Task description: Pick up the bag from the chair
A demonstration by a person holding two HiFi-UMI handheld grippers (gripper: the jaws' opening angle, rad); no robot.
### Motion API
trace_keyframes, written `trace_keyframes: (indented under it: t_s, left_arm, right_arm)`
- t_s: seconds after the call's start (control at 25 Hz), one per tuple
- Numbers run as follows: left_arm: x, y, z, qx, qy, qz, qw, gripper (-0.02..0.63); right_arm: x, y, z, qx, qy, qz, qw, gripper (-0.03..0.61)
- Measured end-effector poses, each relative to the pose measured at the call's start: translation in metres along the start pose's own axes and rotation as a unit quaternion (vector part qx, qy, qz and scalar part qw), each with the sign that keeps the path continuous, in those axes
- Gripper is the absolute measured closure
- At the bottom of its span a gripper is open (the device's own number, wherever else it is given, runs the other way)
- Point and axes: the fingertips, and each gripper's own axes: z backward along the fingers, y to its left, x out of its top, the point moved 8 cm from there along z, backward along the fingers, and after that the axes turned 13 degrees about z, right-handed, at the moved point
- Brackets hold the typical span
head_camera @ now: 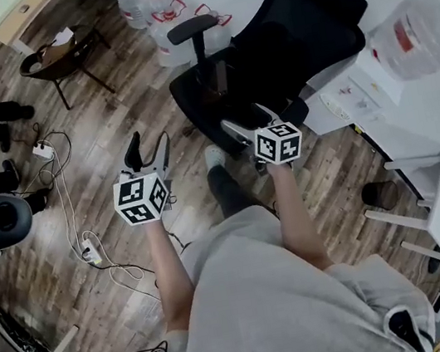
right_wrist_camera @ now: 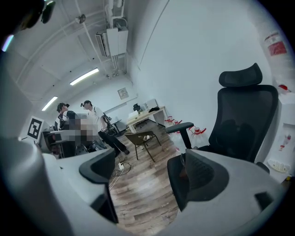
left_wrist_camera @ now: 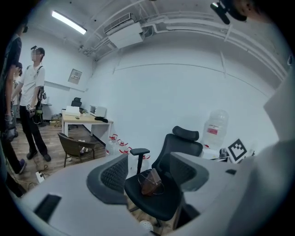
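We hold a gripper in each hand over a wood floor (head_camera: 93, 126), both pointed at a black office chair (head_camera: 279, 34). The bag (head_camera: 220, 78) is small and brown with thin looping handles. It sits on the chair's seat, near an armrest (head_camera: 192, 28), and nothing touches it.

The left gripper (head_camera: 148, 151) has its jaws spread wide and holds nothing. In the left gripper view the bag (left_wrist_camera: 150, 183) shows in the gap between them, but it lies beyond the tips, apart from both pads.

The right gripper (head_camera: 246, 124) is also spread wide and empty. It sits close to the seat's front edge, nearer the chair than the left one. In the right gripper view only bare floor shows between the jaws, and the seat lies behind the right-hand jaw.

Around the room: water jugs (head_camera: 152, 6) by the wall, a brown side chair (head_camera: 56, 61), cables (head_camera: 76, 221) on the floor, and a person (left_wrist_camera: 33, 101) standing far off.
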Motion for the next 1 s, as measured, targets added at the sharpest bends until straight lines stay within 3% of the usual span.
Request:
trace_keyframes:
  t_s: [0.4, 0.76, 1.0]
  left_arm:
    - [0.025, 0.021, -0.135, 0.003, 0.035, 0.022, 0.9991, 0.345]
    - [0.007, 0.008, -0.24, -0.021, 0.101, 0.038, 0.994, 0.345]
    - [-0.01, 0.011, -0.274, -0.03, 0.134, 0.054, 0.9891, 0.35]
  right_arm:
    - [0.018, -0.091, -0.101, -0.014, 0.051, -0.031, 0.998, 0.115]
    - [-0.012, -0.164, -0.166, -0.023, 0.106, -0.091, 0.99, 0.138]
    - [-0.056, -0.19, -0.204, -0.031, 0.13, -0.137, 0.982, 0.16]
